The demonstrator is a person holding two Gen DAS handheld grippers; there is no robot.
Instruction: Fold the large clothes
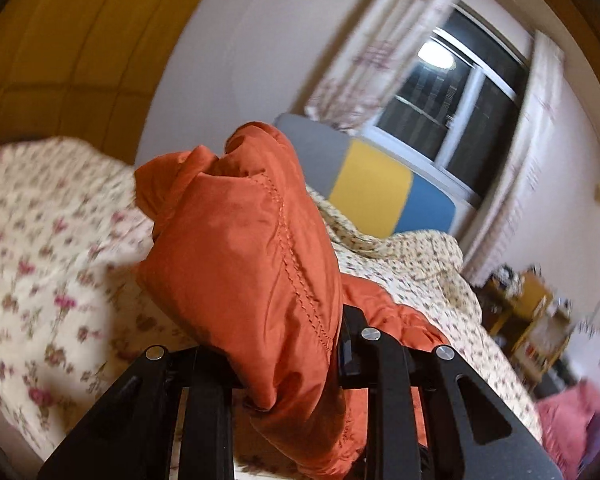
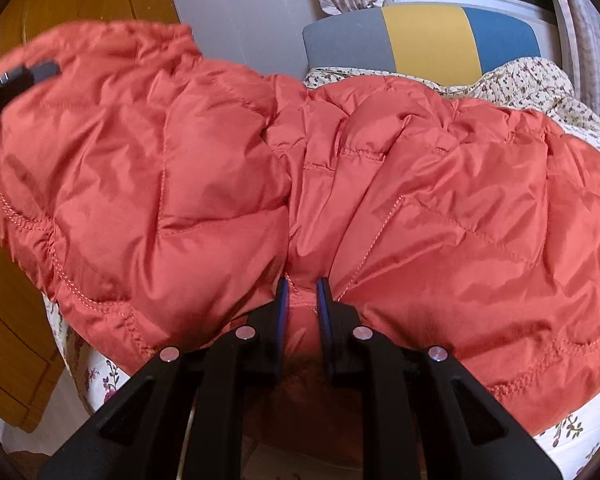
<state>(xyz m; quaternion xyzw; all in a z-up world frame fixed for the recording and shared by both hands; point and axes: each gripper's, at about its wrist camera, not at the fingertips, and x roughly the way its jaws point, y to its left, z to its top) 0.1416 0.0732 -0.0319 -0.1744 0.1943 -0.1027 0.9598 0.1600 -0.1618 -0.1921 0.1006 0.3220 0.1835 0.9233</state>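
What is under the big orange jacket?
Under the orange jacket lies the flowery bedspread; its edges show around the jacket. Both the right gripper and the left gripper pinch the fabric. Anything else beneath is covered.

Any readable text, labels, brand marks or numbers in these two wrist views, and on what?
None can be read.
Orange quilted jacket: no tag, logo or print shows.
Striped cushion: plain colour bands only.
Floral bedspread: pattern, no lettering.
Shelf clutter: too blurred to tell.
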